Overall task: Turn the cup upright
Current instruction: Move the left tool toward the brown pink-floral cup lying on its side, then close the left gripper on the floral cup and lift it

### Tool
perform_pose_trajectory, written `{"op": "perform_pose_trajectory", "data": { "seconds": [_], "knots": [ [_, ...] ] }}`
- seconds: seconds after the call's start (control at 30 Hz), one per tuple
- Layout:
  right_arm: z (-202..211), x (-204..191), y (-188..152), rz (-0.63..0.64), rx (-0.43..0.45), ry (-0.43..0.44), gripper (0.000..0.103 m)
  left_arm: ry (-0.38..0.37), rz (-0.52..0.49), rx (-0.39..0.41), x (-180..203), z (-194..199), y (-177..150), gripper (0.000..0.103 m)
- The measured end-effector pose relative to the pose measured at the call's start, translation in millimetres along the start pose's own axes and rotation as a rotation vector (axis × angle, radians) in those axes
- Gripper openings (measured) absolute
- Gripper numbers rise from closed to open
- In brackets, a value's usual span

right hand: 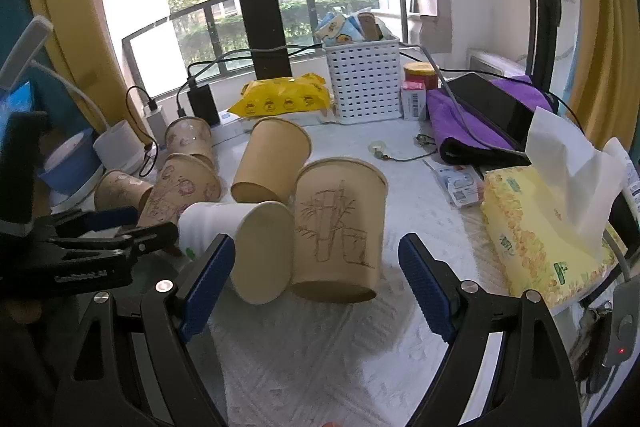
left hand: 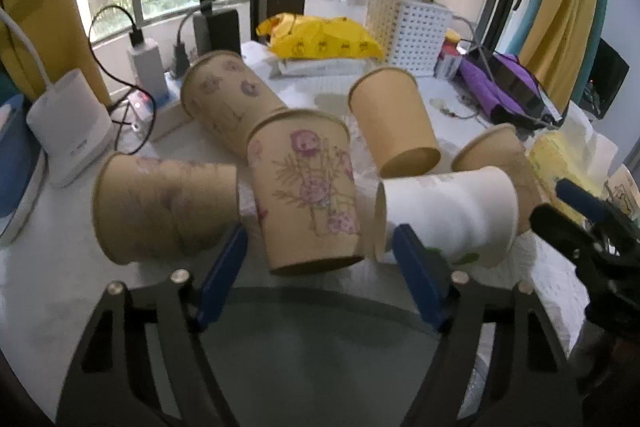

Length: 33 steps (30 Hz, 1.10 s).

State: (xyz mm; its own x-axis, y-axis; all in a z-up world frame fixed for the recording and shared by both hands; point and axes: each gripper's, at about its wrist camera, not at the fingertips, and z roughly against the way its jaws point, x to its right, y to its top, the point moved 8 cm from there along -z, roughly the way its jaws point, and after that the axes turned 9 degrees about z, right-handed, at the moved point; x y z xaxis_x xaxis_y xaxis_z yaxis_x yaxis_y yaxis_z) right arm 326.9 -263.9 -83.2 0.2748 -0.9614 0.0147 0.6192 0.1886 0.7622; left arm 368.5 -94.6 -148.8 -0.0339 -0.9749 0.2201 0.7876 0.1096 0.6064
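Cups are lying tumbled across the bench, and we're lining up the wide-open left claw on the floral cup. Right claw is gaping too, facing the bamboo cup. We're thinking: squeeze gently mid-wall, avoid crushing.

- left gripper: blue fingers spread wide, nothing between them but the base of a flower-print cup.
- flower-print cup tilted, rim away from camera; contact with the fingers cannot be told.
- white cup on its side just right of it, mouth facing left.
- kraft cup on its side at left, blurred.
- plain kraft cup behind, tilted.
- right gripper at the right edge, dark, tips blurred.
- white basket and yellow packet at the back.
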Motion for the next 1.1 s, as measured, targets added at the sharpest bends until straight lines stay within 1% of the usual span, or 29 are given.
{"op": "perform_pose_trajectory", "data": {
  "seconds": [0.1, 0.23, 0.47, 0.63, 0.8, 0.87, 1.0, 1.1],
  "knots": [
    [-1.7, 3.0, 0.2, -0.004, -0.002, -0.001, 0.086, -0.002, 0.010, -0.024, 0.2, -8.3, -0.9, 0.070],
    [-2.2, 4.7, -0.8, -0.008, -0.004, -0.003, 0.086, -0.012, 0.040, -0.057, -2.8, -18.0, -3.9, 0.060],
    [0.7, 5.6, 0.2, -0.006, 0.000, -0.011, 0.086, -0.027, 0.053, -0.035, -3.8, -13.4, -0.6, 0.060],
    [11.5, 3.2, 4.0, 0.005, 0.019, -0.027, 0.086, -0.047, 0.033, 0.014, 0.9, 7.3, 3.2, 0.060],
    [26.5, -2.8, 8.0, 0.015, 0.040, -0.042, 0.086, -0.075, 0.024, 0.051, 3.7, 31.1, 0.8, 0.059],
    [34.1, -6.9, 9.5, 0.021, 0.049, -0.047, 0.086, -0.085, 0.008, 0.078, 5.1, 44.0, -1.2, 0.059],
    [49.7, -18.2, 11.3, 0.037, 0.068, -0.050, 0.086, -0.098, -0.023, 0.120, 8.8, 69.6, -10.4, 0.059],
    [60.2, -29.6, 11.4, 0.052, 0.079, -0.043, 0.086, -0.096, -0.042, 0.140, 4.7, 88.7, -28.1, 0.059]
  ]
}}
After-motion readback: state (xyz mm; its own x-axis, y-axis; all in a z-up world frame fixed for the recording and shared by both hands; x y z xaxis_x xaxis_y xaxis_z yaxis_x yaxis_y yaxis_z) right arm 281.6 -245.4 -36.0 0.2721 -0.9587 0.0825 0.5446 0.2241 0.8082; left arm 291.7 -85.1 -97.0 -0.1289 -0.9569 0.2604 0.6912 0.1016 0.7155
